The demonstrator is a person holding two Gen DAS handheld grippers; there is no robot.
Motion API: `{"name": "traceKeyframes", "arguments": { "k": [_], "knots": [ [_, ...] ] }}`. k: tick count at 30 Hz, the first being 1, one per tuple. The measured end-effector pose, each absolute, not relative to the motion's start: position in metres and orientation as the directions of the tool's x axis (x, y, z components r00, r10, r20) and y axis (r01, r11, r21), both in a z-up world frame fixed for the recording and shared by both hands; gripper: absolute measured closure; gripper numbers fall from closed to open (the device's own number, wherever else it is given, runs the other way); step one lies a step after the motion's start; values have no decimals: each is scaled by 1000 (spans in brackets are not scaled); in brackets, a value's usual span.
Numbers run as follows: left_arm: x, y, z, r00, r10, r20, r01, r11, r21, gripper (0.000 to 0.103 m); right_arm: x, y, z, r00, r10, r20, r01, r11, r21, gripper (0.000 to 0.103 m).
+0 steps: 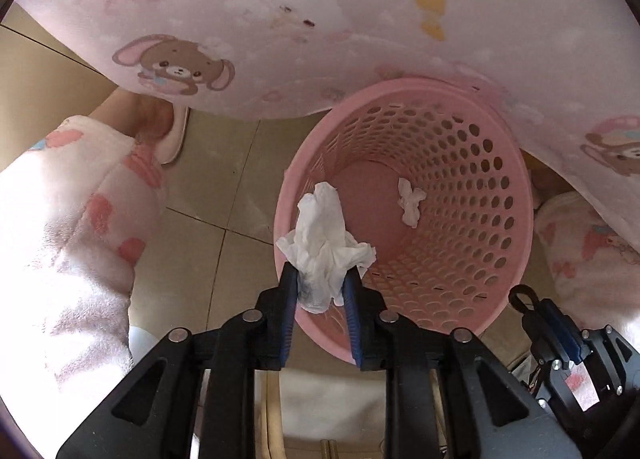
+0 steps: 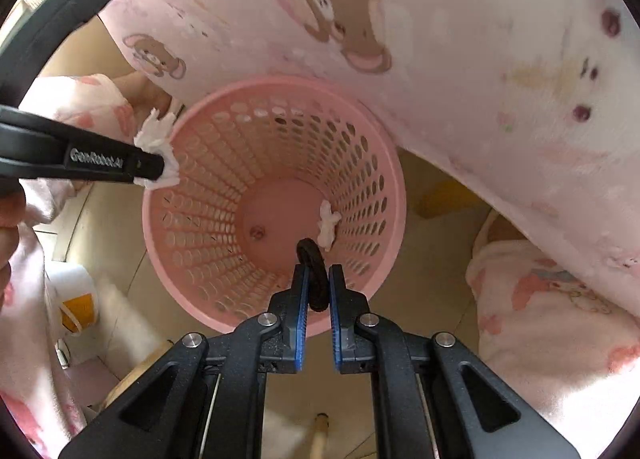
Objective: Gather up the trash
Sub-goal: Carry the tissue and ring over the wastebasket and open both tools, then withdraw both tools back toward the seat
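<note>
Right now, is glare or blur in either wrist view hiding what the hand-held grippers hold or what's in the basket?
Left wrist view: sunlight blows out the fleece sleeve, but the tissue in the left hand-held gripper and the basket stay sharp. Right wrist view: the patterned cloth is soft and bright; the black loop in the right hand-held gripper is clear.

We see a crumpled white tissue, smudged grey at its lower end, at the rim of a pink perforated basket; a smaller tissue wad lies inside, and a black hair tie hangs above its opening.
</note>
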State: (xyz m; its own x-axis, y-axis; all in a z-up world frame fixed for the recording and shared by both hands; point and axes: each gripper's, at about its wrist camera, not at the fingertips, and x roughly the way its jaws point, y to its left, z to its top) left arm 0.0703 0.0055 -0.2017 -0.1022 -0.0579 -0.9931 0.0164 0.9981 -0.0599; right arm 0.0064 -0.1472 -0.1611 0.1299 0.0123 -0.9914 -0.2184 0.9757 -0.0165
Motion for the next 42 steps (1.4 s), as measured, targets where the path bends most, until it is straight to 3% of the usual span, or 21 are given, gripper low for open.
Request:
{"name": "traceKeyframes", "arguments": {
  "k": [3, 5, 7, 11, 14, 21, 28, 34, 36, 39, 42],
  "knots": [
    [72, 4, -204, -106, -67, -992, 9, 998, -68, 79, 8, -146, -169, 99, 1, -995, -219, 976, -21, 94],
    [71, 2, -205, -110, -71, -991, 6, 997, -72, 71, 8, -147, -171, 83, 7, -997, -217, 976, -11, 89],
    [72, 2, -204, -106, -67, -992, 11, 998, -69, 63, 8, -147, -171, 82, 17, -996, -216, 976, -1, 71],
    [73, 1, -201, -102, -73, -992, 24, 997, -76, 51, 4, -144, -169, 100, -10, -995, -226, 974, -33, 55],
    [74, -2, -199, -91, -58, -994, 39, 997, -62, 26, 4, -145, -168, 100, -9, -995, -221, 975, -31, 50],
    [75, 7, -189, -55, -39, -998, 22, 999, -41, 21, 6, -149, -164, 133, -34, -990, -208, 976, -62, 34],
    [70, 6, -178, -17, -17, -1000, 64, 998, -18, 21, 5, -155, -149, 181, -55, -982, -176, 980, -88, 33],
    [65, 5, -127, 186, 29, -982, 106, 993, 50, 20, -1, -168, -111, 316, 17, -949, -121, 992, -23, 33],
    [59, 8, -108, 274, 16, -961, 114, 992, 49, 17, -3, -173, -99, 351, 68, -934, -106, 994, 33, 33],
    [49, 15, -84, 381, -24, -924, 98, 995, 14, 3, -6, -177, -82, 418, 102, -903, -103, 993, 65, 33],
    [36, 20, -61, 518, -6, -856, 94, 994, 50, 2, -11, -176, -67, 494, 78, -866, -105, 994, 30, 33]
  ]
}}
